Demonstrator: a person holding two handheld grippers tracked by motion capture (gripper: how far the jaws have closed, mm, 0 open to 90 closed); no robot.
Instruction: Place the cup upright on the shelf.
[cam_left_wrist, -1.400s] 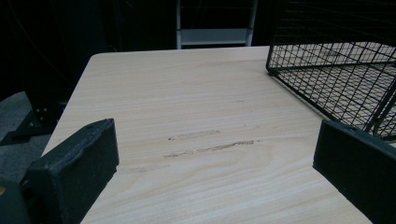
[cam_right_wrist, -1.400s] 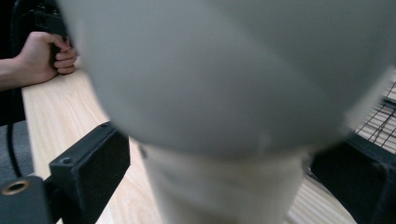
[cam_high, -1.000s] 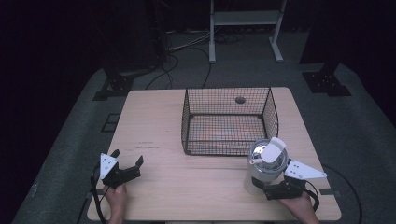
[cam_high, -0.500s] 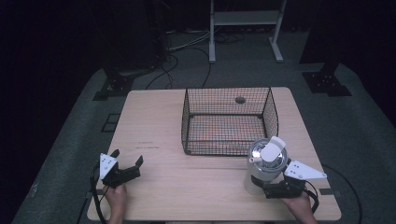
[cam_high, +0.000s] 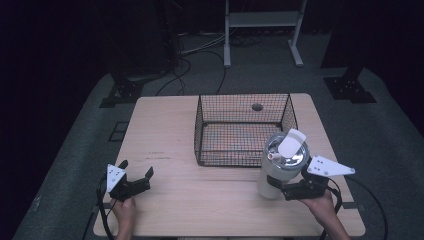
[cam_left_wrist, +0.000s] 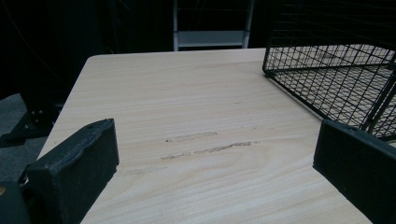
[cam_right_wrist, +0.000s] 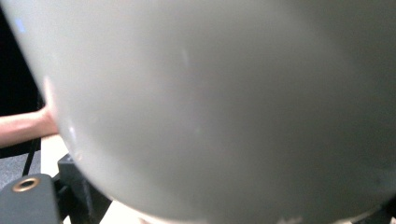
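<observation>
While the left gripper (cam_high: 131, 178) idles near the table's (cam_high: 165, 130) front left corner, jaws spread wide over bare wood, the right gripper (cam_high: 289, 191) clamps the tall white bottle (cam_high: 280, 165) low on its body. It stands upright near the front right, the wire basket (cam_high: 243, 129) just behind it.

Right hand-held gripper (cam_high: 285, 189) clamped; left hand-held gripper (cam_high: 136, 172) spread wide.

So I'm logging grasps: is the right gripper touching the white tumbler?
Touching. In the high view the right gripper clamps the white tumbler low on its body; the right gripper view has it pressed close.
</observation>
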